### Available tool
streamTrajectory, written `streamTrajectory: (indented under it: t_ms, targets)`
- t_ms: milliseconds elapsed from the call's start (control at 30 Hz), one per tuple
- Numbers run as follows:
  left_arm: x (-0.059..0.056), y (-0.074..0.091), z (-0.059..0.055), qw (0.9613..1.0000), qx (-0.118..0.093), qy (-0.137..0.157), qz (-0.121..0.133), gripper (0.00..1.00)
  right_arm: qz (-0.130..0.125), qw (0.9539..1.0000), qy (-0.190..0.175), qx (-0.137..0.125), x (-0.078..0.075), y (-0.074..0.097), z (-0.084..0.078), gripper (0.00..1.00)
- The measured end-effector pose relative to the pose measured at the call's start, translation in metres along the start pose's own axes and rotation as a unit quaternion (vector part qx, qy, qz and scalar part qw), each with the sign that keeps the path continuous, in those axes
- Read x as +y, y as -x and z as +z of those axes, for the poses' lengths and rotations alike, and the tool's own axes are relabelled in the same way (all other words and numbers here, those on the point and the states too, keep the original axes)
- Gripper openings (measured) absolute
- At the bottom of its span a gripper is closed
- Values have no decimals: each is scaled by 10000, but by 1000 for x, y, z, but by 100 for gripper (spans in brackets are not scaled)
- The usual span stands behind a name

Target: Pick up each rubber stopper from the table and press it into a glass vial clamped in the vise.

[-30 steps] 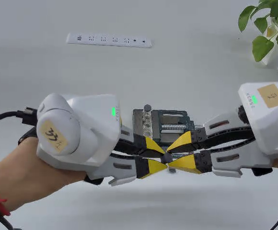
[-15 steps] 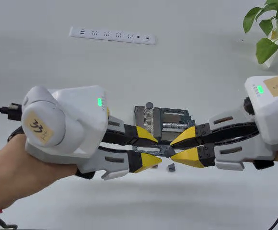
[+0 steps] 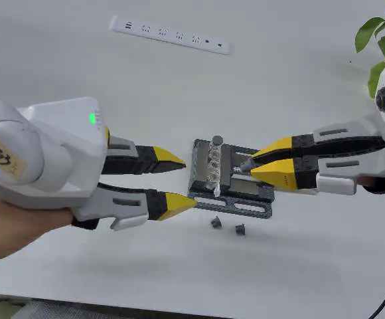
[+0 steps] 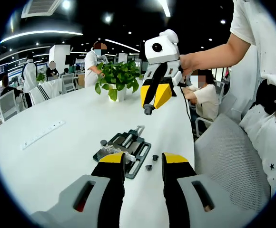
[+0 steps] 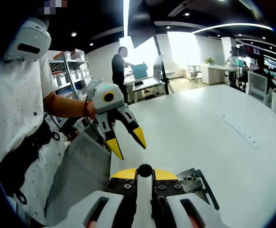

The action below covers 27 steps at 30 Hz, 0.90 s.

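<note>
The rubber stopper (image 3: 244, 166) is off the table, pinched right at the yellow tips of the right gripper (image 3: 251, 165), whose jaws are clamped tight around it. In the head view it hangs over the screw side of the vise (image 3: 245, 203). The left gripper view puts it well above the bench. In the vise, a row of glass vials (image 3: 214, 171) stands upright between the clamp faces, and the far vial carries a fitted stopper (image 3: 217, 140) on top.

Just in front of the vise, two more pieces wait on the table (image 3: 299, 86). The left loose stopper (image 3: 216, 222) and the right loose stopper (image 3: 239, 229) lie near each other, not touching.

Over on the other side, the left gripper (image 3: 188, 181) hovers beside the vise. Its jaws are spread wide with nothing between them, and the tips point toward the vials.

Further out, a white power strip (image 3: 169, 34) lies flat at the far side of the table, and a green plant (image 3: 382, 40) peeks in at the right edge.
</note>
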<state>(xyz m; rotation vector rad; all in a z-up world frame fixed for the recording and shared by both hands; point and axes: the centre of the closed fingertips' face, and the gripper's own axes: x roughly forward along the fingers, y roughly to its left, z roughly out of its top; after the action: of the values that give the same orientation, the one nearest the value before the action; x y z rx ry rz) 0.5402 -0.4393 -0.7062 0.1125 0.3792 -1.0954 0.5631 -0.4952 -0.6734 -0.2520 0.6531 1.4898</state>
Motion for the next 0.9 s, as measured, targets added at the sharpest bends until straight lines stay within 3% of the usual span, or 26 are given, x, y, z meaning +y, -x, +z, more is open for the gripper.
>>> streamTrajectory:
  t_ms: [233,533,700,900]
  targets:
    - [16,13,-11,9994,-129,133,283,44,-48,9997,65,237,-19,-9,5,6]
    - [26,21,-22,9982,-248,264,468,62,-176,9971,150,721,-43,-23,6,6]
    - [29,24,-27,9977,-303,349,505,70,-277,9931,242,1116,-56,-32,2,6]
    - [27,24,-29,9973,-398,383,494,80,-465,9827,392,1748,-75,-40,-11,6]
